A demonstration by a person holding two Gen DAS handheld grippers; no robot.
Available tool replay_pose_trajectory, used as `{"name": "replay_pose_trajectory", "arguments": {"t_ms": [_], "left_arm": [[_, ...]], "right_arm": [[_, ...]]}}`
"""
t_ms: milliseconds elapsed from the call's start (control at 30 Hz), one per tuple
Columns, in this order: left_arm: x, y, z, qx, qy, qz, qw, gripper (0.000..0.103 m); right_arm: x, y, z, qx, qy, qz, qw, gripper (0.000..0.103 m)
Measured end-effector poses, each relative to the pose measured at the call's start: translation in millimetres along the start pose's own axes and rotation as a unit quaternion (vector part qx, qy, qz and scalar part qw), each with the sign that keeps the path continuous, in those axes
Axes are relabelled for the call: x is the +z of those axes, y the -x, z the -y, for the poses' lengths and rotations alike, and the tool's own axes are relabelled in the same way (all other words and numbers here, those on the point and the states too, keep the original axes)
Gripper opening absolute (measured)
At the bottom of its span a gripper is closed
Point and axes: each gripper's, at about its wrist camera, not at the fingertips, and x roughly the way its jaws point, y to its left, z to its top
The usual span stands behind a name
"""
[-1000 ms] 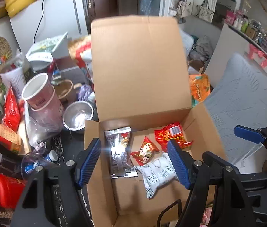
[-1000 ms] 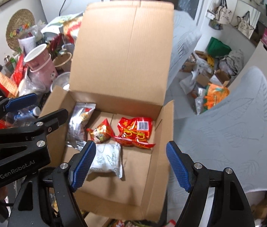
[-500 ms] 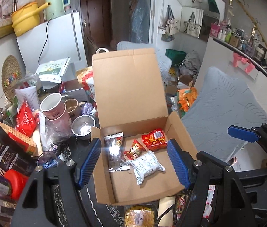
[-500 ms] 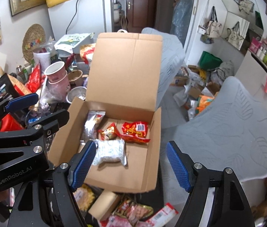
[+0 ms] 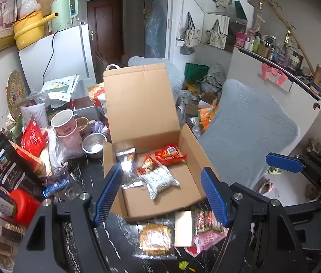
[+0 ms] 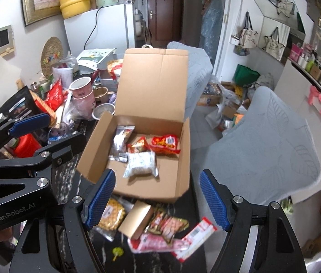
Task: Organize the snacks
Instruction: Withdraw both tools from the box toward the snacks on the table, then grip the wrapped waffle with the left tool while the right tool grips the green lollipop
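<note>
An open cardboard box (image 5: 192, 143) (image 6: 183, 182) stands on the dark table with its lid up. Inside lie a silver packet (image 5: 126, 168) (image 6: 120, 142), a small red packet (image 5: 148, 162) (image 6: 137, 145), a red bag (image 5: 169, 153) (image 6: 166, 144) and a white pouch (image 5: 160, 180) (image 6: 141, 165). More snacks lie on the table in front of the box: a yellow bag (image 5: 154, 238) (image 6: 111, 215), a small tan box (image 5: 183, 228) (image 6: 135, 219) and red-and-pink wrappers (image 5: 206, 227) (image 6: 169, 232). My left gripper (image 5: 160, 195) and right gripper (image 6: 156, 198) are both open and empty, held above the near edge of the box.
Cups (image 5: 66, 125), a steel bowl (image 5: 93, 142), jars, a red lid (image 5: 25, 207) and bags crowd the table's left side. A white fridge (image 5: 56, 56) stands behind. Grey covered chairs (image 5: 251, 122) stand to the right of the table.
Both grippers have pulled back and up from the box, so more of the table and the loose snacks in front of the box show. Both stay open.
</note>
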Motion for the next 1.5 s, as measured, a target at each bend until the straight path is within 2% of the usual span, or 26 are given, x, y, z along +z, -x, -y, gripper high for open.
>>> {"name": "replay_pose_trajectory", "arguments": {"t_ms": [267, 733, 1067, 1367, 1500], "left_arm": [[-29.8, 15.3, 9.1, -0.014, -0.020, -0.015, 0.9996, 0.072], [-80.2, 12.9, -6.7, -0.016, 0.012, -0.060, 0.9980, 0.072], [-114.1, -4.2, -28.0, -0.006, 0.038, -0.096, 0.9946, 0.072], [-148.2, -25.6, -36.9, -0.011, 0.055, -0.137, 0.9890, 0.072], [-163.4, -32.7, -41.5, -0.005, 0.064, -0.149, 0.9867, 0.072]], "right_arm": [[-35.7, 15.3, -4.9, 0.008, -0.020, -0.011, 1.000, 0.077], [-90.4, 8.4, -9.0, 0.035, -0.031, -0.039, 0.998, 0.077], [-138.2, -20.1, -21.2, 0.066, -0.010, -0.089, 0.994, 0.077], [-166.7, -52.2, -36.9, 0.094, 0.010, -0.111, 0.989, 0.077], [-180.6, -69.1, -39.1, 0.110, 0.007, -0.126, 0.986, 0.074]]}}
